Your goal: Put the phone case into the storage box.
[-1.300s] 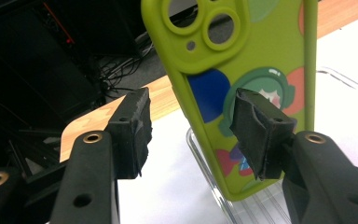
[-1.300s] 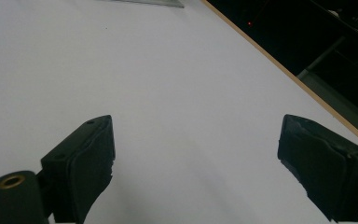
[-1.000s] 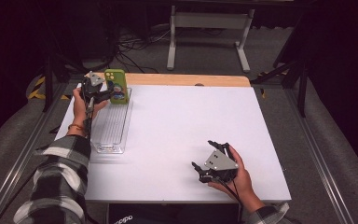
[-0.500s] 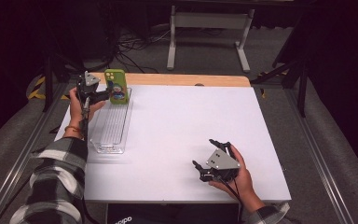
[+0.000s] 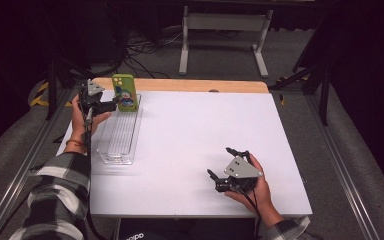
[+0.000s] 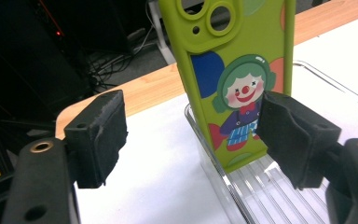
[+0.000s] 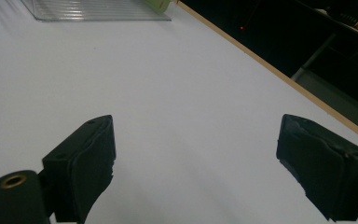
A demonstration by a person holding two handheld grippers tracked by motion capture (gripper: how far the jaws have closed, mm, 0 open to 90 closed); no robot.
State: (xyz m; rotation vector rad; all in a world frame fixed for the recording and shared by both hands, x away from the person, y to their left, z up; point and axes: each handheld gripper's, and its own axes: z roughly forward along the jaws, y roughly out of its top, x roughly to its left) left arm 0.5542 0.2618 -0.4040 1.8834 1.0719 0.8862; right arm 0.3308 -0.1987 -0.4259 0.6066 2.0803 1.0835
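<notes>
The high view covers the whole white counter (image 5: 190, 140). At its left, the left gripper (image 5: 111, 105) sits beside the phone (image 5: 125, 92), which stands upright at the far end of a clear tray (image 5: 120, 135). At its right, the right gripper (image 5: 227, 167) lies well apart from tray and phone, near the counter's near edge.

The left gripper view adds detail that the high view lacks: the phone's case print, the tray's ribbed floor and the gap at each pad. The right gripper view shows bare counter between its own fingers, with a corner of the tray (image 7: 98, 10) far off at the top.

Left gripper: the fingers (image 6: 100, 135) have just been opening and now stand wide. The phone (image 6: 233, 70) sits toward the right-hand finger. That pad overlaps the case edge; whether it touches, I cannot tell. The left-hand pad is clear of the case. Nothing is gripped.

Right gripper (image 7: 196, 163): the fingers stand wide apart, with nothing between them.

The phone wears a lime-green case with a raised camera block, coloured dots and a green-haired clown figure. It stands with its lower edge inside the tray (image 6: 242, 186), at the end nearest the wooden counter edge.
</notes>
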